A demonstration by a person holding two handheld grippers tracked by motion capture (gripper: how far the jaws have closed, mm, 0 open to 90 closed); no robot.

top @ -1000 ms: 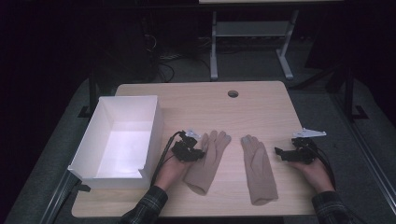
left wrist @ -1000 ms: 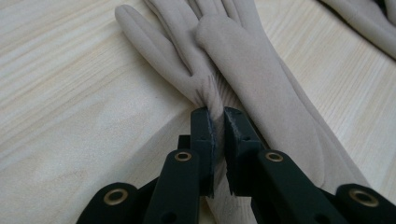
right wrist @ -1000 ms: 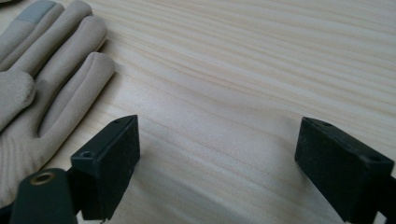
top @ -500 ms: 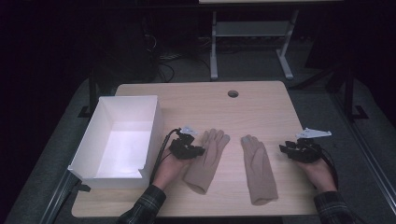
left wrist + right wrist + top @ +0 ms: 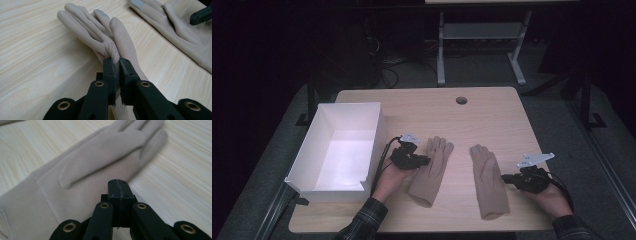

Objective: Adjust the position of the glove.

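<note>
Two beige gloves lie flat on the wooden table [image 5: 492,105], to the right of an open white box [image 5: 339,150] standing at the table's left side with nothing in it. The left gripper [image 5: 424,161] has its jaws pinched on a fold of the left glove [image 5: 432,170] near the base of the glove's digits; the glove is not yet lifted. The right gripper [image 5: 507,177] sits at the right edge of the right glove [image 5: 487,182]; its jaws have just been closing and now meet face to face, with no cloth seen between them, so this glove is judged not yet gripped. Both gloves thus remain on the table, apparently destined for the box. The high view gives the layout: box, gloves side by side, cuffs toward the near edge. The left gripper view shows the fabric nipped between the jaws and a grey patch [image 5: 101,12] on one glove fingertip. The right gripper view shows the shut jaws above the glove's palm, below its thumb [image 5: 100,157].
</note>
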